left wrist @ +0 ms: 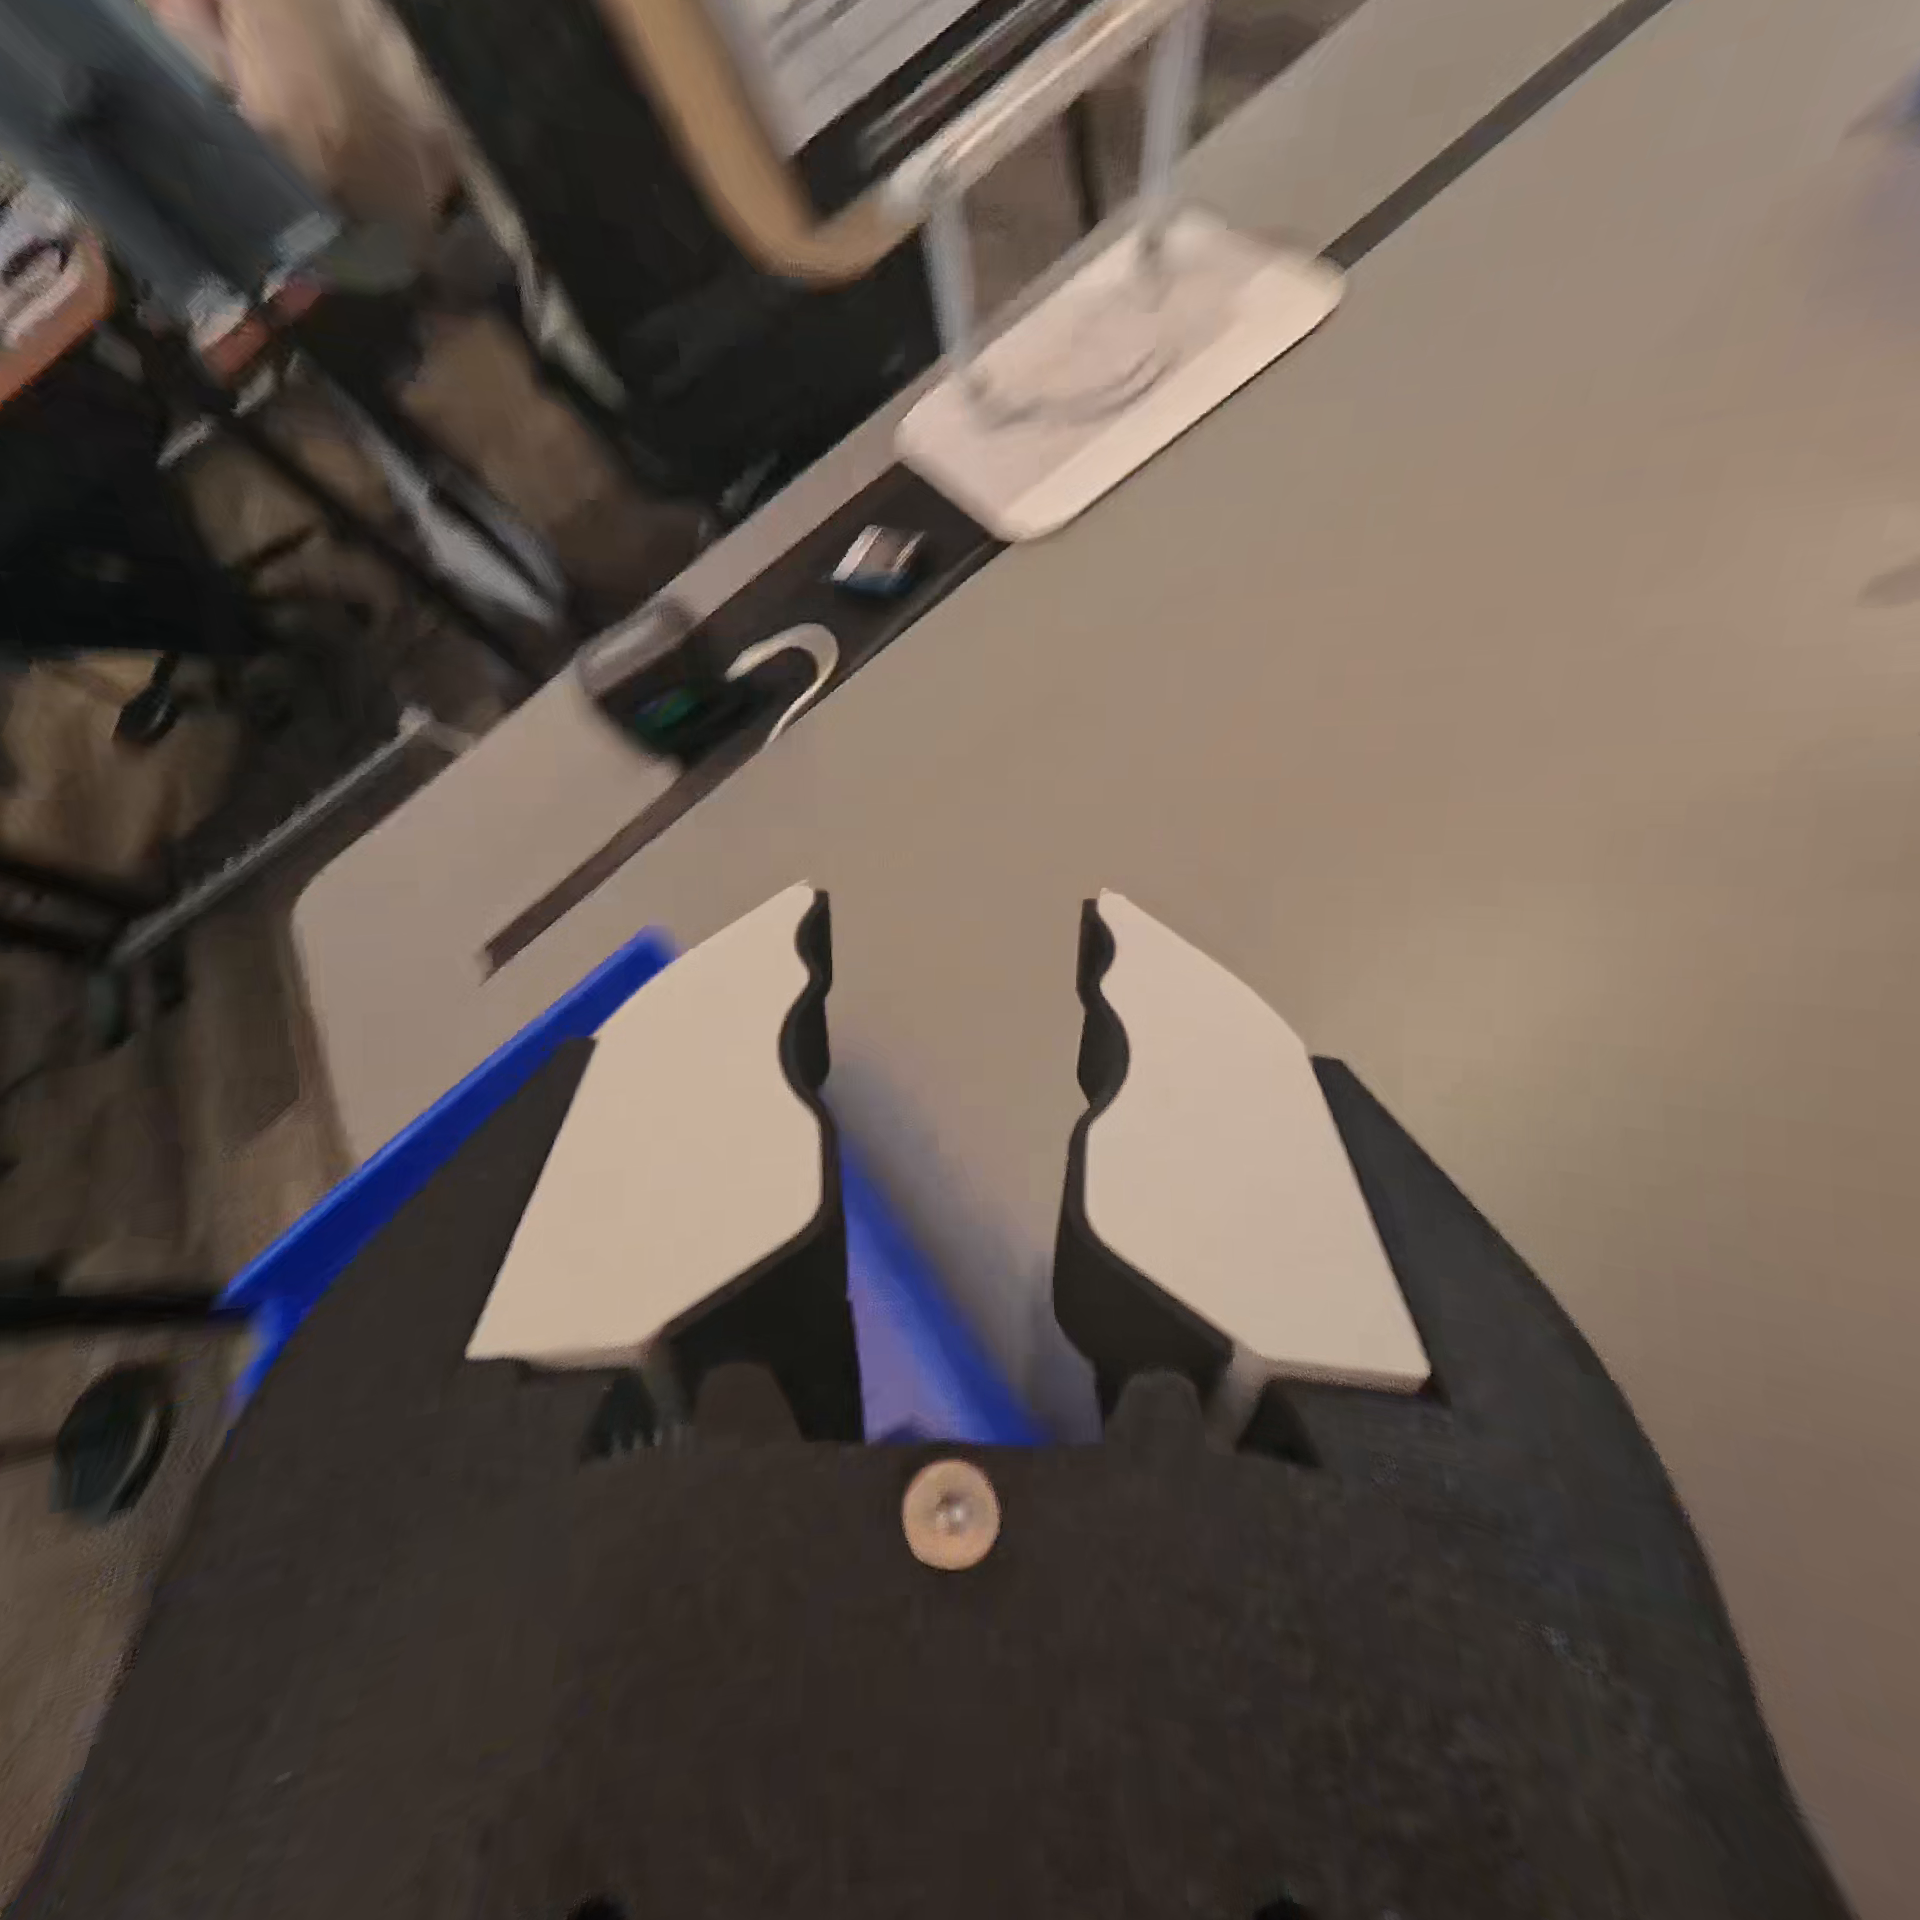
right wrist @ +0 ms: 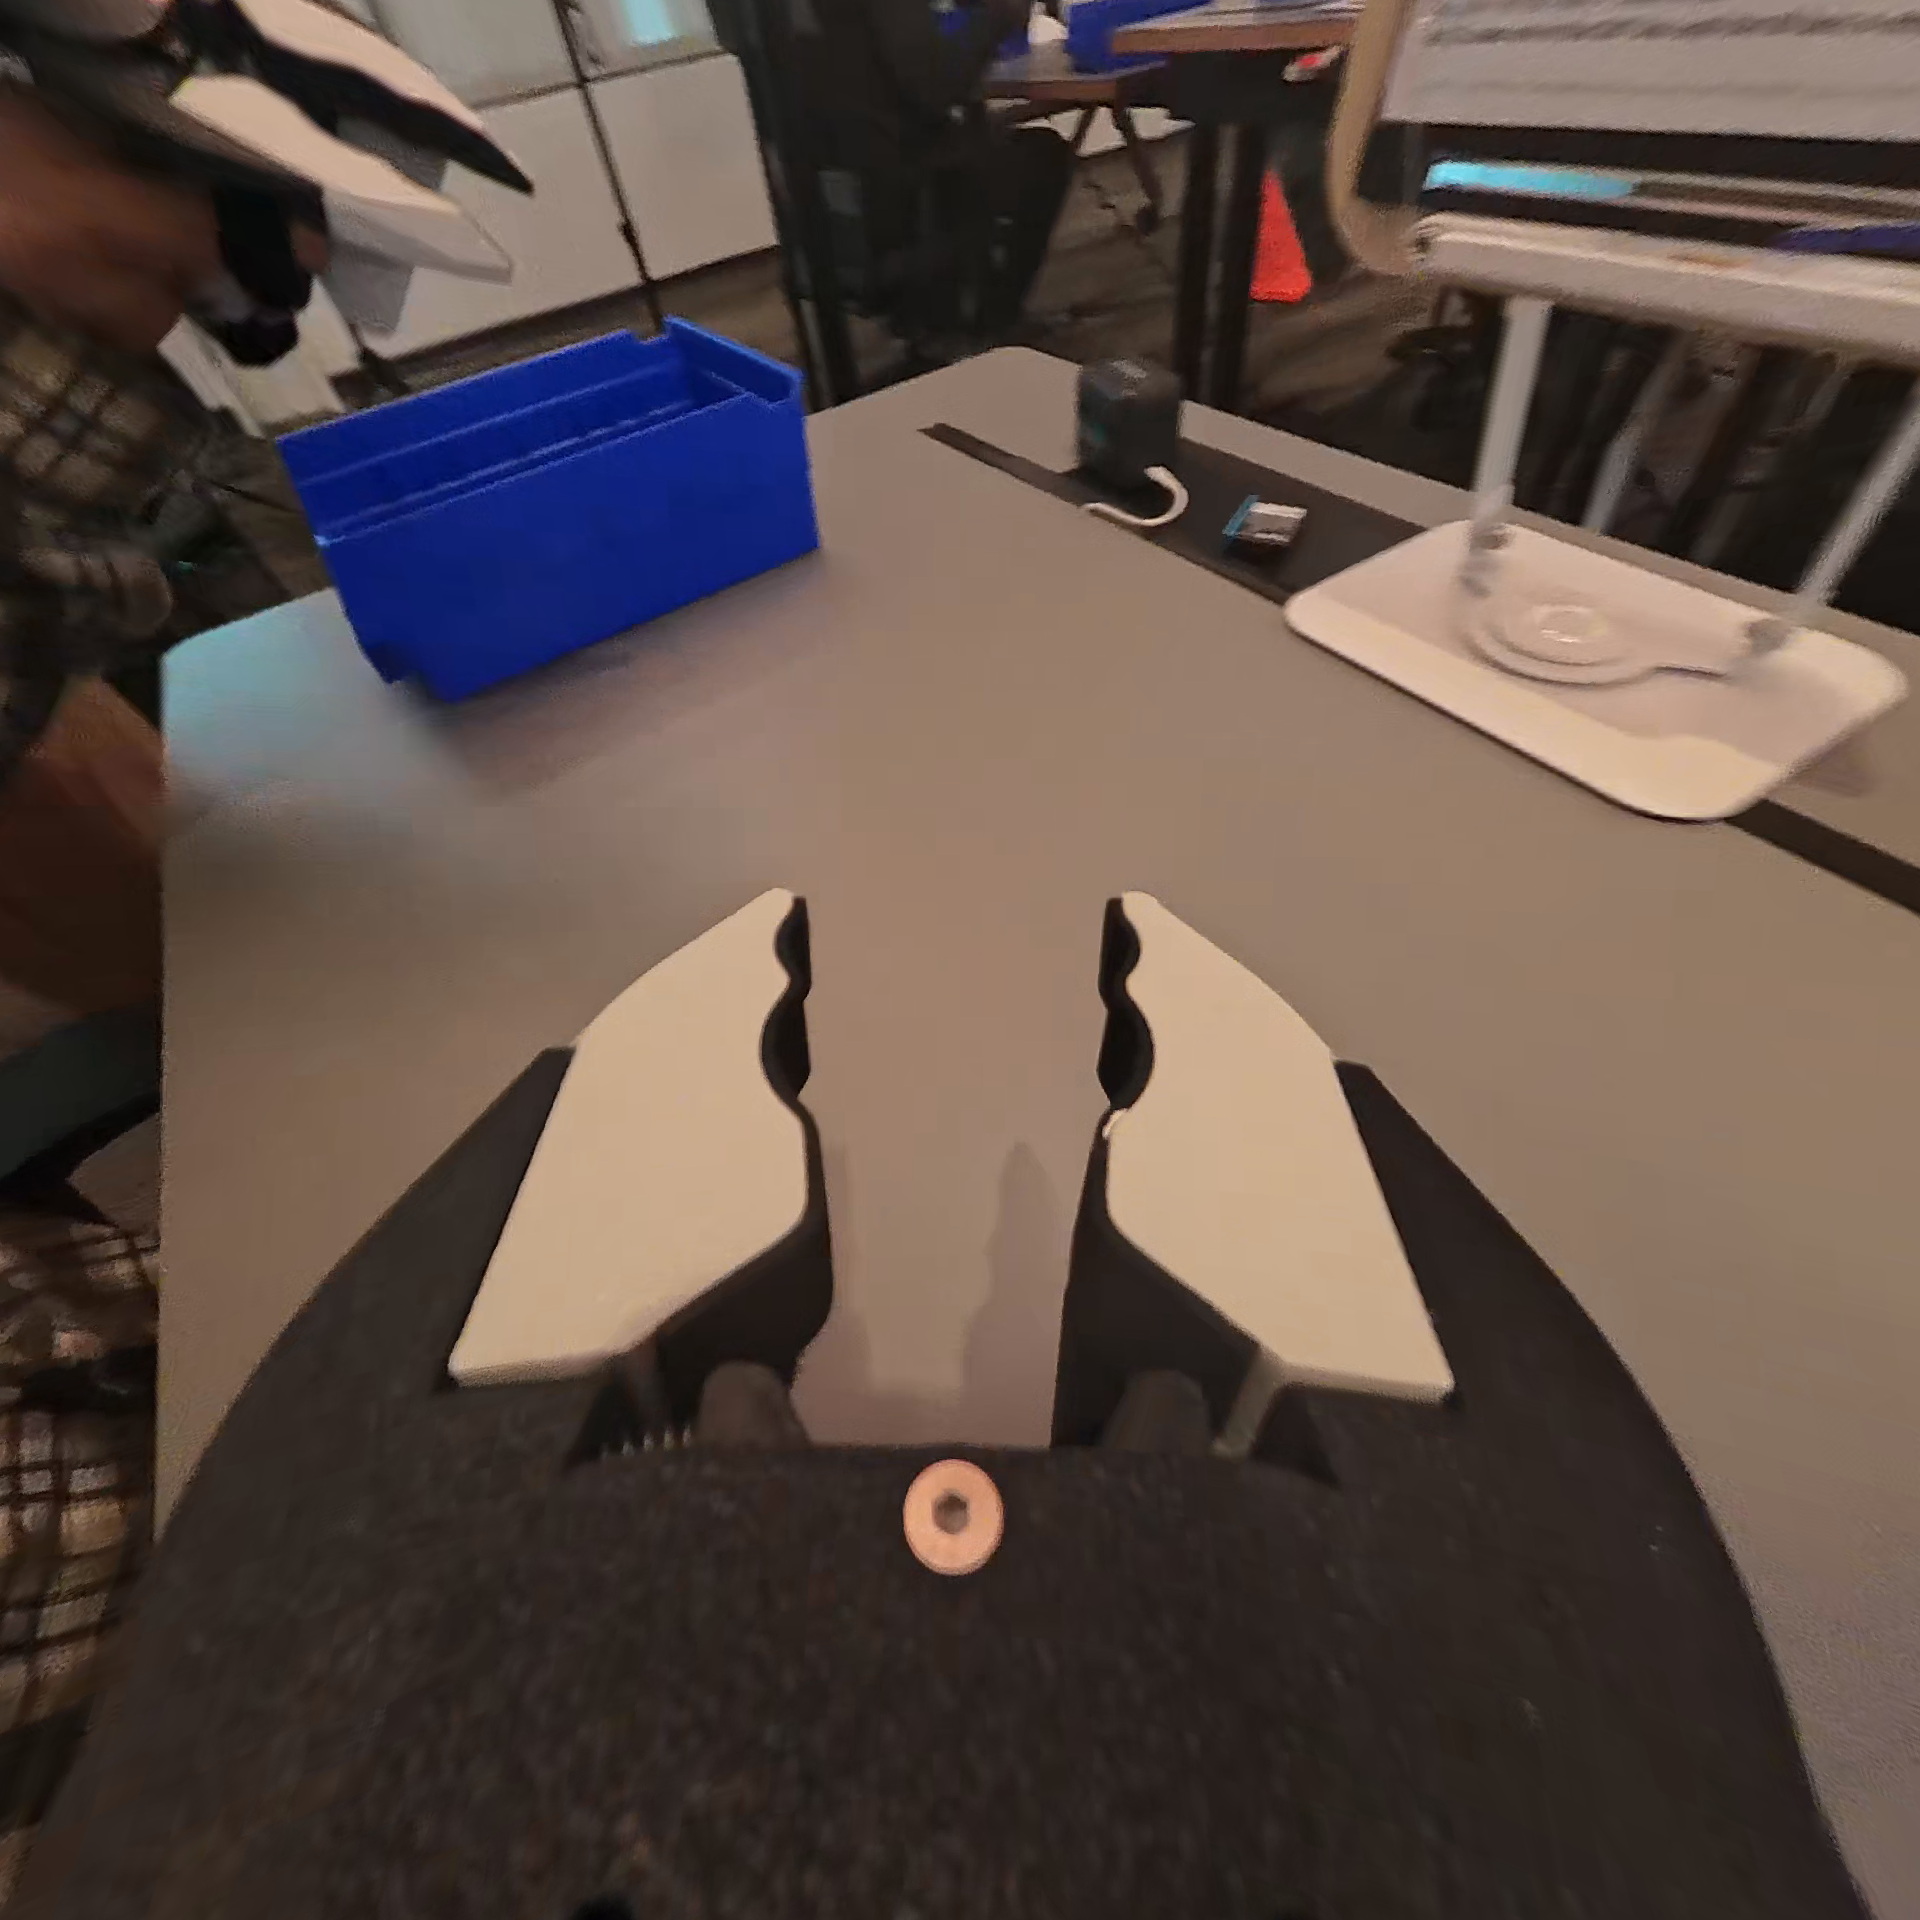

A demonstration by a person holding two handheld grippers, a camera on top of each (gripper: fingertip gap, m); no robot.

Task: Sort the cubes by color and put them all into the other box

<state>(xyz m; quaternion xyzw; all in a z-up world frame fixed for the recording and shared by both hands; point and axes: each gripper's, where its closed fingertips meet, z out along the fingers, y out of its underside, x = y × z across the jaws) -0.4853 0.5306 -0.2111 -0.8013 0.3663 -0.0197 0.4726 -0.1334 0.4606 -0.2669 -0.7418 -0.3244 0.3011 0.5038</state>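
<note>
Here the right gripper (right wrist: pixel 954 904) fills the lower half of its own view, its two white fingers spread apart with only bare grey table (right wrist: pixel 1039 779) between them; it grasps nothing. Beyond the fingertips, in the upper left of that frame, a blue box (right wrist: pixel 582 551) sits near the table's far left corner, its inside split by dividers; what the compartments hold cannot be seen from this angle, and no cubes show in either view. Above the box, in the top left corner, the left gripper (right wrist: pixel 343 156) hangs in the air, held by a person in a plaid sleeve (right wrist: pixel 73 488). At the right of the frame a white monitor base (right wrist: pixel 1558 717) rests on the table, and left of it, along a dark strip, lie a small dark device (right wrist: pixel 1127 416) with a white cable and a small blue-and-silver item (right wrist: pixel 1262 525).

In the left wrist view, which is blurred, the left gripper (left wrist: pixel 954 909) is likewise released, fingers apart and empty. The blue box (left wrist: pixel 416 1174) lies under and just behind its left finger at the lower left of the frame, with another blue edge showing between the fingers. Farther up, the same base (left wrist: pixel 1122 416) stands at upper centre.
</note>
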